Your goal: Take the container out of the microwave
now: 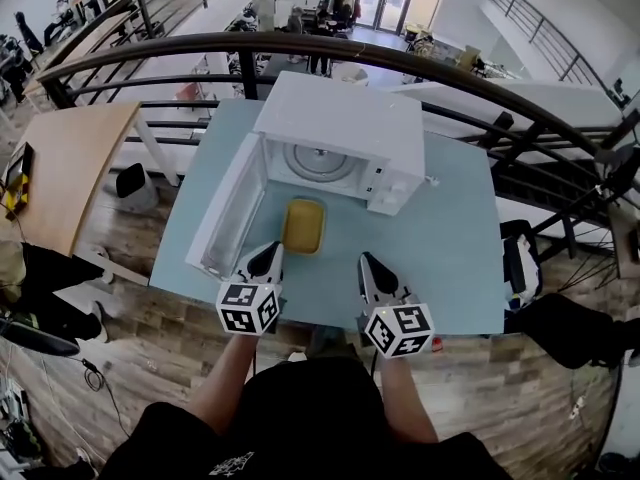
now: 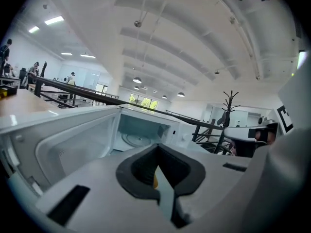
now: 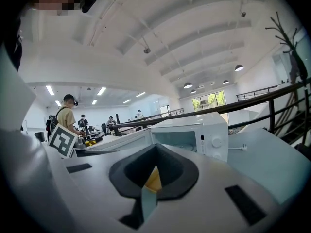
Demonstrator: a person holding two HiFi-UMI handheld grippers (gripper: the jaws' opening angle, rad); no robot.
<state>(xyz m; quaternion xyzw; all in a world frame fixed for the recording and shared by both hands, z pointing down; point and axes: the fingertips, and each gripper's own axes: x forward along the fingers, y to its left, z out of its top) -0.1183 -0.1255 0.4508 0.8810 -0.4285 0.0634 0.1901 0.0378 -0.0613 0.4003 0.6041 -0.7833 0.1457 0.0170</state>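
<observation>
The yellow container [image 1: 303, 225] sits on the bench [image 1: 450, 258] just outside the open microwave [image 1: 340, 138]. The left gripper [image 1: 270, 253] and right gripper [image 1: 368, 263] flank it, fingers together and empty. A careless sweep of either could shove it toward the near edge or clip the door [image 1: 228, 208].

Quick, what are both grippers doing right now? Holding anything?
Left gripper: closed, holding nothing.
Right gripper: closed, holding nothing.
</observation>
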